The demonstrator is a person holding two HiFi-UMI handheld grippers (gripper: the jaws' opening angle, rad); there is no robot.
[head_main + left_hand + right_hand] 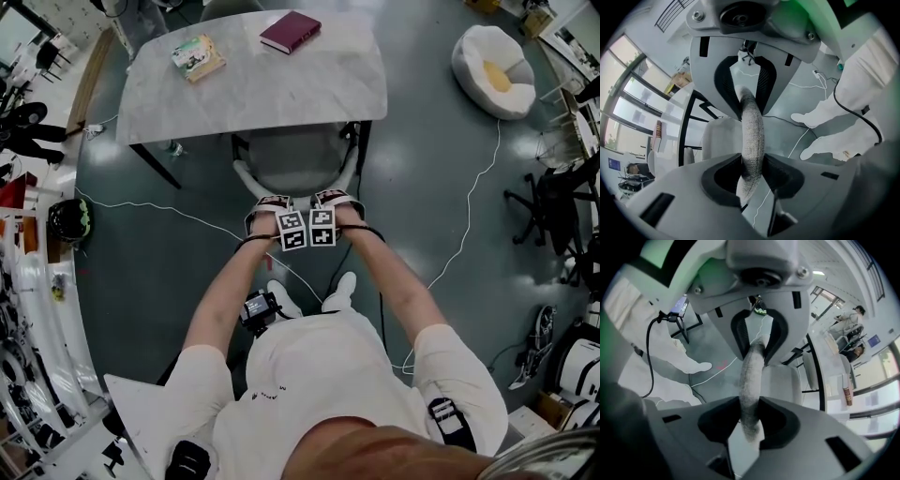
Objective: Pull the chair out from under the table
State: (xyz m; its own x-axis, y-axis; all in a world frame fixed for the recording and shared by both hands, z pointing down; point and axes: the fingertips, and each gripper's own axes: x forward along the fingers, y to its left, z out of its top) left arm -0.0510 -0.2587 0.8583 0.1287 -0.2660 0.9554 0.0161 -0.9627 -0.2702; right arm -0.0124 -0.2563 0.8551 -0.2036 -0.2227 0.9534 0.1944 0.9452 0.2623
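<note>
A grey upholstered chair [295,159] stands pushed under the near edge of a pale marble-look table [253,94]. Both grippers point steeply down at the top rim of its backrest, side by side. In the left gripper view the padded fabric rim [753,123] runs between the jaws of the left gripper [751,135], [272,208], and the pads press on it. The right gripper [752,376], [334,202] clamps the same rim [751,363] a little to the right. The chair's seat [717,136], [780,380] shows beyond the rim in both gripper views.
A maroon book [290,31] and a second book [198,57] lie on the table. A white beanbag [494,56] sits at the far right, a black office chair [553,206] nearer. White cables [469,216] trail across the grey floor. The person's feet [281,300] stand behind the chair.
</note>
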